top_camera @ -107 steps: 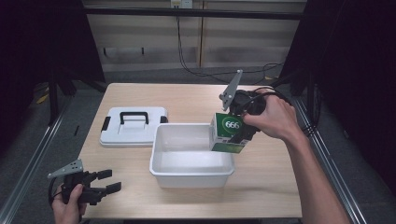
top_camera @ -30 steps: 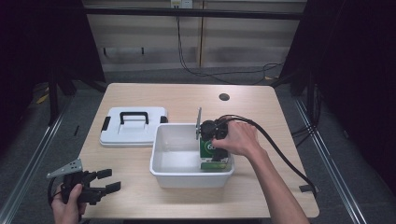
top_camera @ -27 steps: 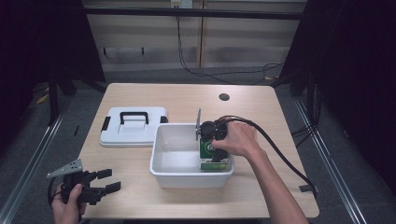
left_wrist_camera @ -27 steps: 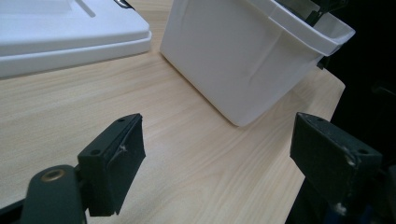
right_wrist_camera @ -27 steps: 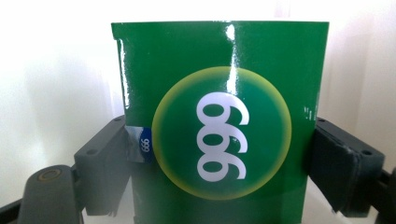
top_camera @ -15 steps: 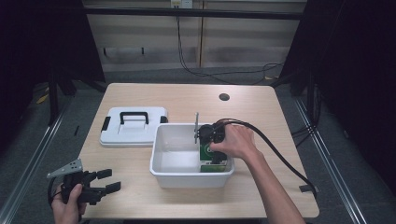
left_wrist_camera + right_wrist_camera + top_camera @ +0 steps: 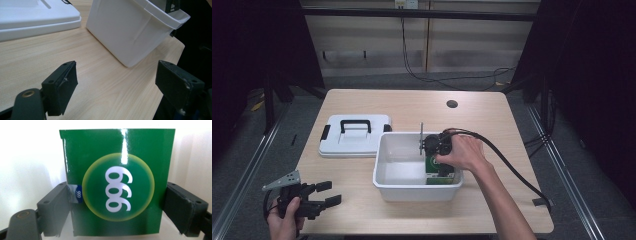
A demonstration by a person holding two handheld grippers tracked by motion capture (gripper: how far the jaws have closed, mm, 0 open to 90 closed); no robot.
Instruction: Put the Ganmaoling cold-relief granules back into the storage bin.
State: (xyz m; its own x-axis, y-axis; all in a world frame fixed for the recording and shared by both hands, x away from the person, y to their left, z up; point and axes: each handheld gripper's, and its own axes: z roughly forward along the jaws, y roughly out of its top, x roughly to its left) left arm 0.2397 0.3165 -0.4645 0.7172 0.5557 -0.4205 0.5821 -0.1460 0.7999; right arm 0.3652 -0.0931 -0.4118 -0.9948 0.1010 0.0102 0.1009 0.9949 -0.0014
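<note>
A green box (image 7: 117,182) with white numerals in a yellow-ringed circle stands inside the white bin (image 7: 384,172), at its right end. My right gripper (image 7: 117,202) is shut on the green box, one black jaw pressed to each side. From above, the person's hand holds that right gripper (image 7: 438,162) down into the bin over the green box (image 7: 442,177). My left gripper (image 7: 323,195) rests low at the table's front left corner, open with nothing between its jaws. In the left gripper view the left gripper (image 7: 117,85) points at the bin's outer wall (image 7: 130,32).
A white lid (image 7: 354,135) with a black handle lies flat left of the bin, also seen as the lid (image 7: 32,17). A cable (image 7: 507,165) trails from the right gripper off the table's right side. A round hole (image 7: 452,104) sits in the tabletop at the back.
The right gripper carried the green box from above the bin's right rim down into the bin; over the last second it only settled slightly. The left gripper has stayed still.
</note>
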